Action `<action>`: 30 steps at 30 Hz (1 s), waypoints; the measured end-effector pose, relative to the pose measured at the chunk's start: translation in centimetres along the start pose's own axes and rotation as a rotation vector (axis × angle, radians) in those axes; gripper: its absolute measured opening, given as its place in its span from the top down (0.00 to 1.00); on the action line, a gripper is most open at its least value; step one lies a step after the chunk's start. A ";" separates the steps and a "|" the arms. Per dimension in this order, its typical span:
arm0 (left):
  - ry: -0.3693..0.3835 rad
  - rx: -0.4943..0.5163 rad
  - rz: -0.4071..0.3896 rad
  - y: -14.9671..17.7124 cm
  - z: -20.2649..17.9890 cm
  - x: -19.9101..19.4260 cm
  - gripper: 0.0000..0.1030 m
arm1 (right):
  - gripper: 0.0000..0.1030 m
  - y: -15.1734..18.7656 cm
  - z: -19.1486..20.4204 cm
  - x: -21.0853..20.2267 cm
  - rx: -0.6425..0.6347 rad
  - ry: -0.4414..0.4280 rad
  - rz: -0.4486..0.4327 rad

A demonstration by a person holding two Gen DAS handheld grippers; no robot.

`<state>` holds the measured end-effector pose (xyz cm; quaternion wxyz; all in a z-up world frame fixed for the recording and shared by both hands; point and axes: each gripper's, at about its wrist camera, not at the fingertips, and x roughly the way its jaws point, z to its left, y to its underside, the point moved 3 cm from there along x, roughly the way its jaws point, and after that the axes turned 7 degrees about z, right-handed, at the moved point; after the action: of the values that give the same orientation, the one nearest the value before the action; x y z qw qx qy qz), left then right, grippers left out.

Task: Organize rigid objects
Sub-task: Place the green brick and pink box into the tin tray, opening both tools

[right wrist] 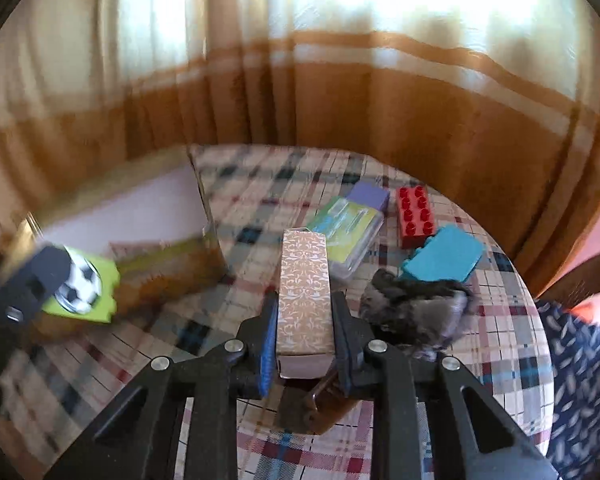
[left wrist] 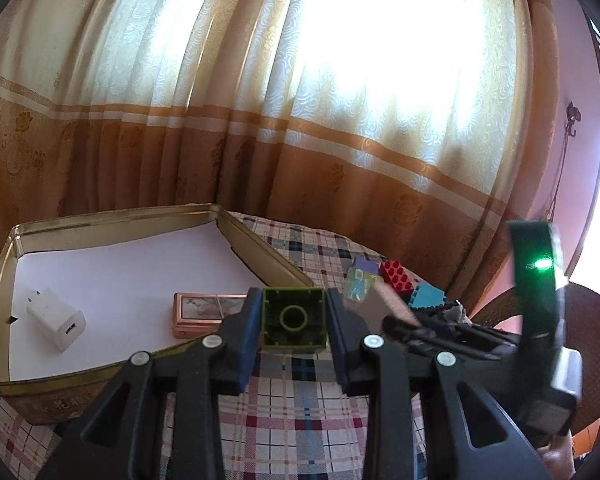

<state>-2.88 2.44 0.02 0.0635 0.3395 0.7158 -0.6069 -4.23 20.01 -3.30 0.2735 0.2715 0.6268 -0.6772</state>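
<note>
My left gripper (left wrist: 293, 318) is shut on a green building block (left wrist: 293, 322), held above the plaid table beside the near right corner of a gold tin tray (left wrist: 100, 220). The tray holds a white charger (left wrist: 56, 318) and a copper case (left wrist: 204, 314). My right gripper (right wrist: 305, 334) is shut on a long tan patterned box (right wrist: 305, 300), held over the table. In the right wrist view the left gripper and its green block (right wrist: 84, 286) show blurred at the far left, by the tray (right wrist: 210, 216).
On the plaid table (right wrist: 260, 200) lie a red brick (right wrist: 414, 216), a teal block (right wrist: 444, 254), a purple block (right wrist: 368, 196), a clear green case (right wrist: 346, 230) and a dark grey cloth lump (right wrist: 416, 308). Orange-and-cream curtains hang behind. A chair stands at the right.
</note>
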 end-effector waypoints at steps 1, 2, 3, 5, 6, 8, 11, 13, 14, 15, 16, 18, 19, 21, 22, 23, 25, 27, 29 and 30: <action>0.001 -0.001 -0.001 0.0 0.0 0.0 0.70 | 0.74 0.2 -0.1 -0.6 0.012 -0.015 -0.029; 0.001 -0.002 -0.003 0.0 0.0 -0.1 0.70 | 0.74 0.4 -0.2 -1.4 0.025 -0.037 -0.069; 0.001 -0.003 -0.004 -0.1 0.0 -0.1 0.70 | 0.74 0.6 -0.1 -1.9 0.031 -0.048 -0.092; 0.001 -0.003 -0.005 0.0 0.0 -0.1 0.70 | 0.74 0.9 0.1 -3.0 0.038 -0.067 -0.146; 0.001 -0.003 -0.007 0.0 -0.1 -0.1 0.70 | 0.74 0.6 0.3 -3.3 0.041 -0.068 -0.164; 0.005 -0.004 -0.018 -0.1 -0.1 -0.3 0.70 | 0.74 0.6 0.5 -4.0 0.053 -0.066 -0.197; 0.012 -0.010 -0.047 -0.5 0.1 -1.0 0.70 | 0.74 0.1 0.7 -5.0 0.052 -0.056 -0.238; 0.006 -0.009 -0.069 -1.1 0.3 -1.5 0.70 | 0.74 -0.2 1.2 -5.8 0.043 -0.060 -0.269; 0.000 -0.011 -0.082 -1.4 0.6 -1.8 0.70 | 0.74 -0.4 1.5 -6.1 0.040 -0.066 -0.278; -0.004 -0.016 -0.092 -1.7 0.8 -2.1 0.70 | 0.74 -0.6 1.8 -6.4 0.034 -0.076 -0.286; -0.009 -0.021 -0.102 -2.0 1.1 -2.3 0.70 | 0.74 -0.9 2.4 -6.6 0.024 -0.085 -0.297; -0.030 -0.030 -0.119 -2.7 1.9 -2.9 0.70 | 0.74 -1.3 3.4 -6.8 -0.001 -0.096 -0.308; -0.041 -0.035 -0.128 -3.0 2.2 -3.1 0.70 | 0.74 -1.6 4.0 -6.8 -0.012 -0.102 -0.312; -0.066 -0.053 -0.148 -3.7 3.4 -3.7 0.70 | 0.74 -2.2 5.2 -6.7 -0.033 -0.120 -0.320; -0.081 -0.059 -0.154 -4.0 3.8 -3.9 0.70 | 0.74 -2.6 6.0 -6.5 -0.043 -0.133 -0.322; -0.099 -0.066 -0.160 -4.3 4.5 -4.0 0.70 | 0.74 -2.9 6.6 -6.4 -0.051 -0.143 -0.323; -0.121 -0.080 -0.165 -4.8 5.6 -4.1 0.70 | 0.74 -3.7 8.1 -5.7 -0.073 -0.161 -0.328; -0.162 -0.088 -0.145 -5.3 6.8 -3.6 0.70 | 0.74 -4.3 9.4 -4.8 -0.090 -0.171 -0.328; -0.192 -0.110 -0.138 -5.4 7.9 -3.3 0.70 | 0.74 -4.7 10.5 -3.7 -0.099 -0.175 -0.321; -0.204 -0.117 -0.136 -5.4 8.3 -3.2 0.70 | 0.73 -4.8 11.0 -3.1 -0.100 -0.177 -0.318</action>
<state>-6.22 -6.64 3.98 0.1142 0.2226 0.7611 -0.5984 -5.73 9.44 3.04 0.2303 0.0946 0.6683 -0.7010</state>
